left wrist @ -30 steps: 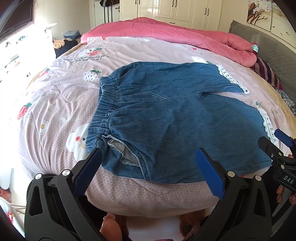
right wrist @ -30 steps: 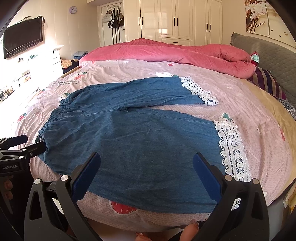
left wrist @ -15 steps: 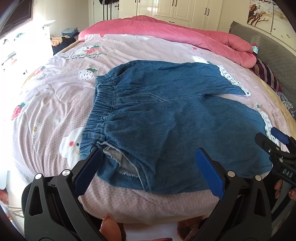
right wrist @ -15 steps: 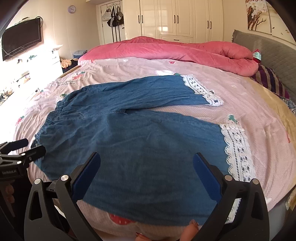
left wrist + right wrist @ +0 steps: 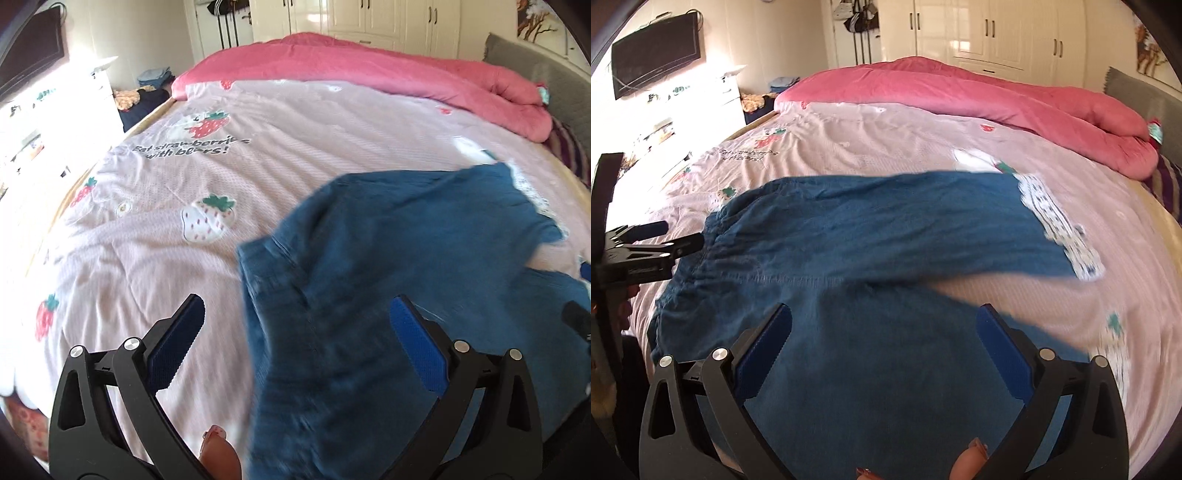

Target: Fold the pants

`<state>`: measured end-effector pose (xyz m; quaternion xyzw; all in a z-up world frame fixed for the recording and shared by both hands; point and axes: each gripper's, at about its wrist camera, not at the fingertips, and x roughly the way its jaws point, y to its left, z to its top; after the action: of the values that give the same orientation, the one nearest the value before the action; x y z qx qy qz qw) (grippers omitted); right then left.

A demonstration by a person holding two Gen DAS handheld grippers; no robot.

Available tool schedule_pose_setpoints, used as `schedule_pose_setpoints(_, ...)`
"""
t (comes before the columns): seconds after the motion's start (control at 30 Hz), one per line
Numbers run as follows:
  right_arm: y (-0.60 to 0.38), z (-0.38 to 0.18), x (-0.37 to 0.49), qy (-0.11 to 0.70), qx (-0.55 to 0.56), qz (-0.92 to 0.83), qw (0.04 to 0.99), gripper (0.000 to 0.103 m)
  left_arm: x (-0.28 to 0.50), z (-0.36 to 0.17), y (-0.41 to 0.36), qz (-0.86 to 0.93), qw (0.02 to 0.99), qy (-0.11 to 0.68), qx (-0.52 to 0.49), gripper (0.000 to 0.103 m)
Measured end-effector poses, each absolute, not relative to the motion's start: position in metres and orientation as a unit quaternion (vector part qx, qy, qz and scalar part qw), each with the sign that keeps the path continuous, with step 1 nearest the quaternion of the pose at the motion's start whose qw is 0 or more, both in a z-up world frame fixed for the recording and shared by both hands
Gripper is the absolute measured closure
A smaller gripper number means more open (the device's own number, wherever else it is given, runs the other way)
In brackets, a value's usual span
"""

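Observation:
Blue denim pants (image 5: 886, 236) with white lace cuffs (image 5: 1056, 225) lie spread on the pink bed sheet (image 5: 886, 140), waistband to the left. My left gripper (image 5: 295, 325) is open low over the waistband end of the pants (image 5: 369, 295); its left finger (image 5: 177, 347) is over bare sheet. It also shows at the left edge of the right wrist view (image 5: 661, 240), at the waistband. My right gripper (image 5: 882, 336) is open, low over the near leg. The views are motion-blurred.
A rolled pink duvet (image 5: 960, 92) lies along the far side of the bed. White wardrobes (image 5: 979, 33) stand behind it. A TV (image 5: 653, 66) and white dresser are at the left. A grey headboard (image 5: 1145, 96) and striped pillow are at the right.
Both grippers have moved forward and down over the pants. The left wrist view has swung left, so the pants now sit to its right. Both grippers stay open.

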<state>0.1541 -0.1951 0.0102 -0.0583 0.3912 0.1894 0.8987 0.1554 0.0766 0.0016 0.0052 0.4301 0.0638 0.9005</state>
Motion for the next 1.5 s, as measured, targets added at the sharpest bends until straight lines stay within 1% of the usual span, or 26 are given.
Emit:
schedule_pose_setpoints(0.23, -0.162, 0.009, 0.224, 0.4, -0.099, 0.22, 0.884, 0.004, 0.204, -0.014, 0.101, 0.057, 0.895, 0.442, 0.013, 0.009)
schedule_pose_setpoints(0.27, -0.156, 0.008, 0.235, 0.403, -0.104, 0.224, 0.881, 0.004, 0.21, -0.017, 0.104, 0.054, 0.894, 0.445, 0.01, 0.017)
schedule_pose_setpoints(0.3, -0.152, 0.007, 0.244, 0.406, -0.105, 0.23, 0.878, 0.004, 0.215, -0.019, 0.105, 0.05, 0.893, 0.446, 0.005, 0.03)
schedule_pose_setpoints(0.33, -0.147, 0.004, 0.257, 0.415, -0.107, 0.237, 0.872, 0.004, 0.219, -0.022, 0.106, 0.038, 0.893, 0.448, -0.003, 0.035)
schedule_pose_setpoints(0.37, -0.142, 0.001, 0.267, 0.422, -0.112, 0.238, 0.867, 0.004, 0.223, -0.025, 0.107, 0.03, 0.891, 0.453, -0.007, 0.044)
schedule_pose_setpoints(0.43, -0.132, -0.001, 0.282, 0.423, -0.123, 0.246, 0.863, 0.004, 0.23, -0.03, 0.107, 0.022, 0.889, 0.458, -0.004, 0.053)
schedule_pose_setpoints(0.5, -0.119, -0.003, 0.296, 0.417, -0.148, 0.253, 0.86, 0.004, 0.236, -0.034, 0.108, 0.001, 0.887, 0.461, -0.014, 0.083)
schedule_pose_setpoints(0.53, -0.114, -0.004, 0.301, 0.416, -0.158, 0.256, 0.858, 0.004, 0.238, -0.035, 0.109, -0.007, 0.887, 0.462, -0.024, 0.087)
schedule_pose_setpoints(0.57, -0.109, -0.005, 0.306, 0.414, -0.168, 0.26, 0.856, 0.004, 0.237, -0.035, 0.11, -0.015, 0.887, 0.461, -0.032, 0.098)
schedule_pose_setpoints(0.63, -0.095, -0.008, 0.317, 0.41, -0.194, 0.267, 0.85, 0.004, 0.235, -0.034, 0.112, -0.024, 0.887, 0.459, -0.044, 0.098)
schedule_pose_setpoints(0.73, -0.071, -0.013, 0.329, 0.404, -0.236, 0.284, 0.837, 0.004, 0.228, -0.023, 0.116, -0.034, 0.898, 0.436, -0.057, 0.099)
schedule_pose_setpoints(0.93, -0.037, -0.025, 0.332, 0.405, -0.315, 0.318, 0.798, 0.005, 0.216, -0.002, 0.119, -0.049, 0.914, 0.397, -0.07, 0.1)
schedule_pose_setpoints(0.97, -0.036, -0.025, 0.331, 0.405, -0.313, 0.327, 0.795, 0.022, 0.213, 0.0, 0.118, -0.049, 0.916, 0.393, -0.068, 0.1)
schedule_pose_setpoints(1.0, -0.035, -0.025, 0.331, 0.406, -0.308, 0.336, 0.792, 0.064, 0.212, 0.002, 0.117, -0.051, 0.918, 0.388, -0.067, 0.1)
schedule_pose_setpoints(1.03, -0.036, -0.023, 0.331, 0.418, -0.294, 0.348, 0.786, 0.076, 0.21, 0.004, 0.116, -0.054, 0.919, 0.385, -0.064, 0.1)
schedule_pose_setpoints(1.1, -0.039, -0.019, 0.326, 0.421, -0.285, 0.35, 0.787, 0.093, 0.207, 0.005, 0.115, -0.052, 0.921, 0.382, -0.058, 0.1)
schedule_pose_setpoints(1.2, -0.051, -0.005, 0.306, 0.407, -0.273, 0.353, 0.797, 0.097, 0.201, 0.007, 0.116, -0.048, 0.923, 0.378, -0.056, 0.1)
schedule_pose_setpoints(1.33, -0.075, 0.025, 0.265, 0.375, -0.247, 0.355, 0.82, 0.097, 0.186, 0.013, 0.119, -0.06, 0.926, 0.367, -0.064, 0.1)
schedule_pose_setpoints(1.5, -0.099, 0.051, 0.2, 0.343, -0.232, 0.354, 0.839, 0.097, 0.154, 0.034, 0.109, -0.089, 0.94, 0.325, -0.052, 0.099)
